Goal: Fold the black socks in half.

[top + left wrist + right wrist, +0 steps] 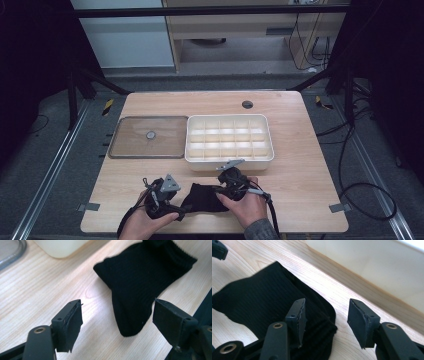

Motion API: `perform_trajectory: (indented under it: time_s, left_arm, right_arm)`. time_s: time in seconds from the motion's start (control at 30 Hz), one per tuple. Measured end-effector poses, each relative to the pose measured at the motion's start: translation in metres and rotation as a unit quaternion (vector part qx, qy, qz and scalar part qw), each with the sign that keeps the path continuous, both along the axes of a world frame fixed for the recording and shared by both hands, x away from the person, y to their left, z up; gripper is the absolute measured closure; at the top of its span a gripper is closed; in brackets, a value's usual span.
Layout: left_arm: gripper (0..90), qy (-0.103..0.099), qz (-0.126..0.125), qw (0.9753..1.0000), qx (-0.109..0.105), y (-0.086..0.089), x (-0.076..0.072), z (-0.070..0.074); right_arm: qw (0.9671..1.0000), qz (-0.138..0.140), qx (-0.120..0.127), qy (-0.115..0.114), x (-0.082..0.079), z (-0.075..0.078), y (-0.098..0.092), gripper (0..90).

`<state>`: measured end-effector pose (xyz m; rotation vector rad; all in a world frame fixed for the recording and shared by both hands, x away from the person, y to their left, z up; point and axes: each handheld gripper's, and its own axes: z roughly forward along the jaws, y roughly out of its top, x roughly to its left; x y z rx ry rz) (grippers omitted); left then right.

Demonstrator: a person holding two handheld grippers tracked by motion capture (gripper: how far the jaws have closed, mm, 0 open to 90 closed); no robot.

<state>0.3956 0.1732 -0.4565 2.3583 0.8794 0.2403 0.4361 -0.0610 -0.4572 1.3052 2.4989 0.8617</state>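
Note:
A black sock [204, 198] lies flat on the wooden table near its front edge, between the two hands. My left gripper [117, 320] is open, its jaws straddling the sock's [142, 285] narrow end just above the table. My right gripper [325, 320] is open too; its left jaw rests over the ribbed end of the sock [262, 300] and its right jaw hangs over bare wood. In the high view the left gripper [176, 210] sits at the sock's left end and the right gripper [220, 189] at its right end.
A white compartment box [229, 141] with several empty cells stands just behind the sock. Its clear lid [149, 136] lies flat to the left. A round cable hole [247, 104] sits near the table's back edge.

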Motion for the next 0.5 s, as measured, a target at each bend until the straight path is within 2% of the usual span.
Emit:
perform_trajectory:
  time_s: [0.13,0.17,0.3,0.33,0.4,0.5]
  left_arm:
    - [26.8,0.007,-0.008,0.9999,0.003,0.0007,-0.0019,-0.0063]
    - [29.9,0.013,-0.009,0.9999,-0.003,0.0002,-0.0024,-0.0083]
    - [34.5,0.018,-0.016,0.9997,-0.002,-0.0011,-0.0020,-0.0093]
    - [40.1,0.020,-0.019,0.9996,-0.001,-0.0021,-0.0010,-0.0100]
    - [41.5,0.024,-0.020,0.9995,0.000,-0.0029,0.0002,-0.0102]
    - [49.4,0.027,-0.024,0.9993,0.001,-0.0054,0.0011,-0.0111]
  right_arm:
    - [1.0000,0.002,0.005,0.004,-0.0014,-0.0042,-0.0051,51.8]
    - [0.9999,0.001,0.008,0.007,-0.0031,-0.0051,-0.0066,52.9]
    - [0.9999,0.003,0.010,0.006,-0.0051,-0.0050,-0.0083,53.4]
    - [0.9999,0.007,0.008,0.004,-0.0053,-0.0056,-0.0097,53.1]
    - [0.9999,0.007,0.008,0.006,-0.0055,-0.0057,-0.0100,52.8]
    - [0.9999,0.005,0.010,0.011,-0.0057,-0.0072,-0.0110,51.5]
